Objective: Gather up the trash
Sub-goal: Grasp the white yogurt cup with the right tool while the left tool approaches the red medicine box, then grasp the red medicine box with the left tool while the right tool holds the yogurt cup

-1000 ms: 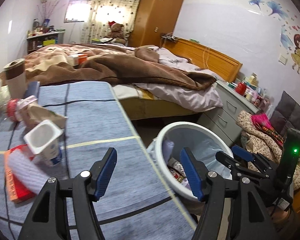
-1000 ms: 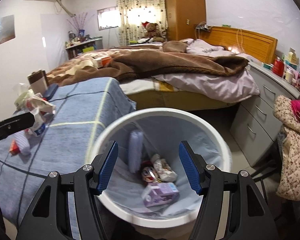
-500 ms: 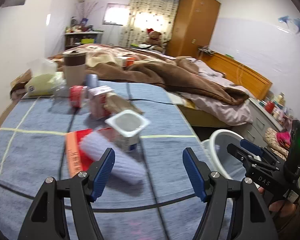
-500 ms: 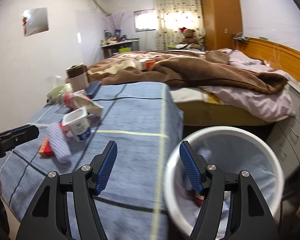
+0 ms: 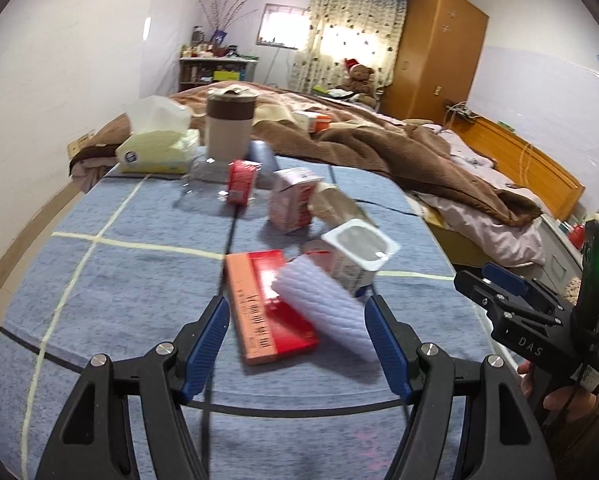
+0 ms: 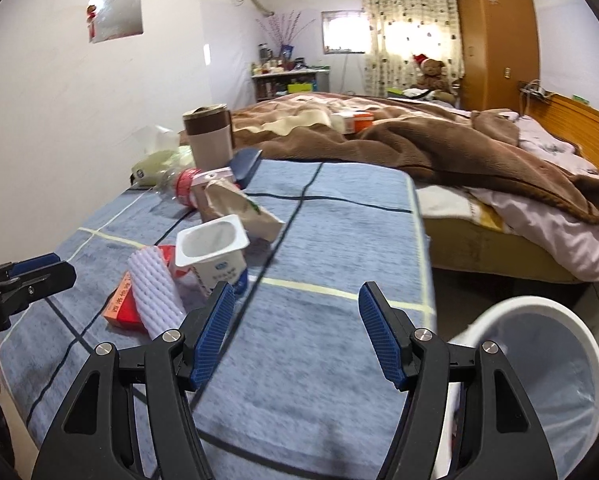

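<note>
The left tool (image 5: 297, 344) hangs over the blue checked cloth-covered surface (image 5: 99, 280), its blue-padded jaws apart and empty. Just beyond its tips lie a flat red and orange cardboard box (image 5: 265, 308) and a ribbed white foam roll (image 5: 323, 312) resting across it, with an empty white plastic yoghurt cup (image 5: 357, 254) touching the roll's far end. The right tool (image 6: 297, 336) is also spread wide with nothing between its pads, above bare cloth. A white round plastic bin (image 6: 539, 376) stands on the floor at the near right, beside the surface.
</note>
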